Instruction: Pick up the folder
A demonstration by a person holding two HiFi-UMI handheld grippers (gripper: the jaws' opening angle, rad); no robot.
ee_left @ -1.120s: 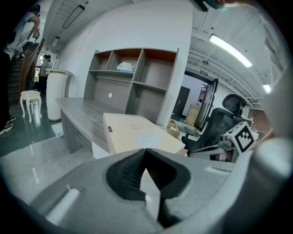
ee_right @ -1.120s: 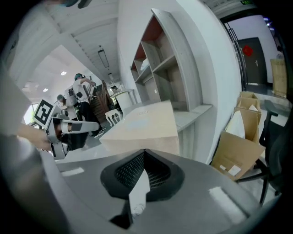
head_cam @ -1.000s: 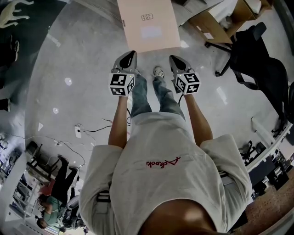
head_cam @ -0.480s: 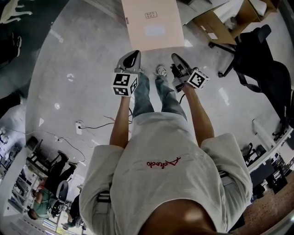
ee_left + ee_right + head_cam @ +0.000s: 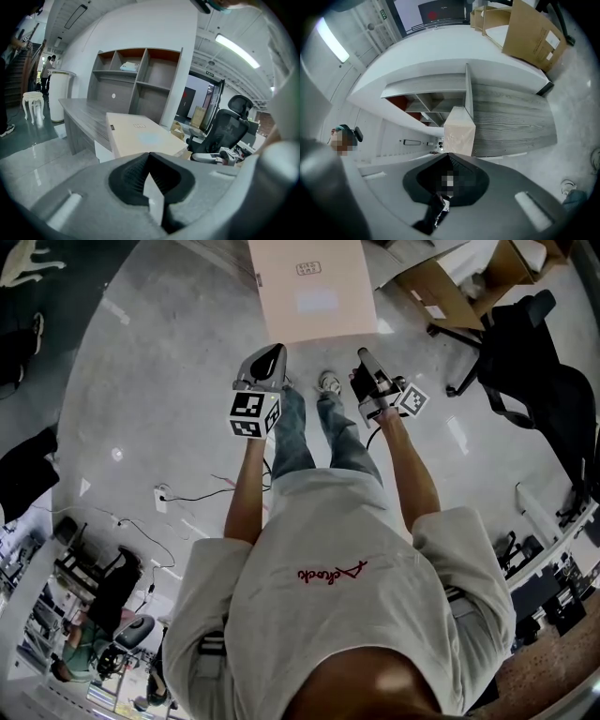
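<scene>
A beige table top (image 5: 309, 320) stands just ahead of me, with a small label and a faint pale blue rectangle (image 5: 316, 302) on it. I cannot tell whether that rectangle is the folder. My left gripper (image 5: 273, 352) hovers before the table's near edge, shut and empty. The left gripper view shows its tips (image 5: 150, 154) meeting below the beige top (image 5: 140, 133). Beside it at the same height, my right gripper (image 5: 364, 354) is rolled onto its side, shut with nothing in it. In the right gripper view (image 5: 449, 154) the table (image 5: 459, 131) appears tipped sideways.
A black office chair (image 5: 525, 362) and an open cardboard box (image 5: 441, 292) stand to the right. A grey desk (image 5: 82, 115) with open shelves (image 5: 136, 75) lies behind the beige table. A cable and power strip (image 5: 159, 507) lie on the floor at left.
My right gripper has rolled about its own axis, so its marker cube now faces right. The left gripper has held its place.
</scene>
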